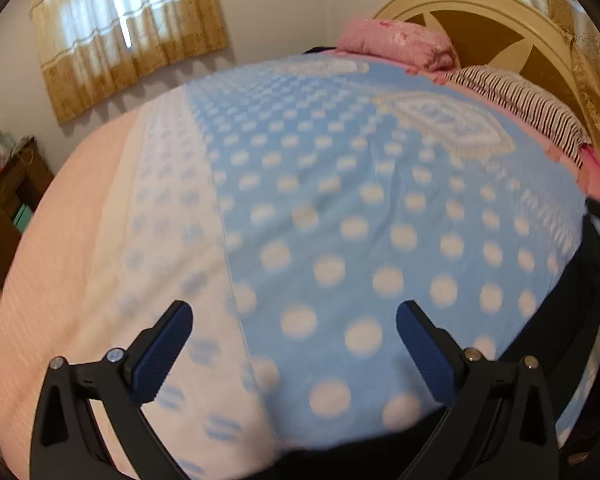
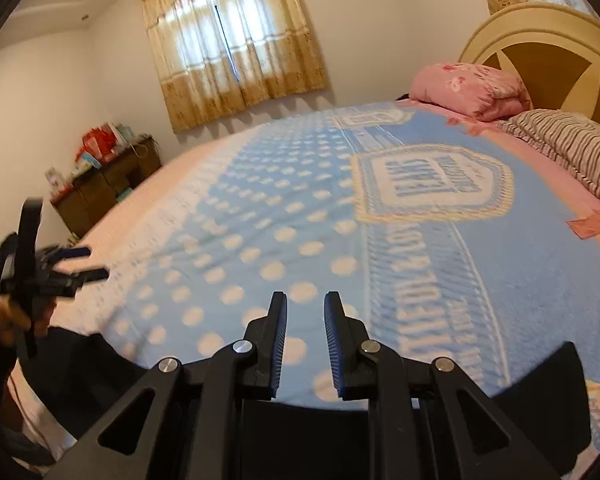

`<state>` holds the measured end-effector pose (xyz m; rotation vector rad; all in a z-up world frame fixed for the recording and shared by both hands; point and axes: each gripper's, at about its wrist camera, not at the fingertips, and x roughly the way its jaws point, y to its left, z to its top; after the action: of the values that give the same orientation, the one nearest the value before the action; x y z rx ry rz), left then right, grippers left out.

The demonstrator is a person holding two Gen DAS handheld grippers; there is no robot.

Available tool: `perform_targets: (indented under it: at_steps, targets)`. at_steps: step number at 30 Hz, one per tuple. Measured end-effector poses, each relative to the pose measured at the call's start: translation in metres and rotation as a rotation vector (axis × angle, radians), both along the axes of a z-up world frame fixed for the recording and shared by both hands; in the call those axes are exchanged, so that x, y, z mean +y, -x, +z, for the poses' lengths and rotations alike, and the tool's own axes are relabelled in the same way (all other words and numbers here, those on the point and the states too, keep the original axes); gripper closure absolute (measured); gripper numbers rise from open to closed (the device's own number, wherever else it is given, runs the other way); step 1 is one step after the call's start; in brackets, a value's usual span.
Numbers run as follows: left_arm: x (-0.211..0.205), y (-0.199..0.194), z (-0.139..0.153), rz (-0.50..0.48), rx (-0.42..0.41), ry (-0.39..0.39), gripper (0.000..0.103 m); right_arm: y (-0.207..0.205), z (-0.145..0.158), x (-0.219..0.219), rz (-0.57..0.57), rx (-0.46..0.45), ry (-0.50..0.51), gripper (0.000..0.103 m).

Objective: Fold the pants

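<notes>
Blue dotted blanket (image 2: 300,208); black pants (image 2: 308,432) beneath right gripper (image 2: 305,344)

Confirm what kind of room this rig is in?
A home bedroom, most likely: a bed under a blue polka-dot blanket, a pink floral pillow against a cream arched headboard, and a beige-curtained window.

The left tool (image 1: 294,344) had its two fingers spread wide apart, holding nothing between the blue pads (image 1: 162,354). The right tool (image 2: 305,344) had its fingers close together with a narrow gap left between them, nothing gripped. The left hand (image 2: 18,320) held its tool tilted.
</notes>
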<state>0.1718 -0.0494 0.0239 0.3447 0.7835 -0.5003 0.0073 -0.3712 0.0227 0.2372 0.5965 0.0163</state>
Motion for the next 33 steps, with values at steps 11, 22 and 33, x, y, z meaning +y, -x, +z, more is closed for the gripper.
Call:
perform_targets:
  at_steps: [11, 22, 33]
  targets:
    - [-0.001, 0.02, 0.006, -0.03, 0.005, -0.013, 0.0, 0.023, -0.039, 0.024, 0.187, 0.187, -0.009, 0.082]
    - [0.061, 0.119, -0.024, 0.131, 0.015, 0.005, 0.0, -0.014, -0.058, 0.102, 0.551, 0.27, -0.004, 0.082]
    - [0.141, 0.148, -0.071, 0.394, 0.014, 0.059, 0.0, 0.002, -0.084, 0.16, 0.751, 0.372, 0.104, 0.082]
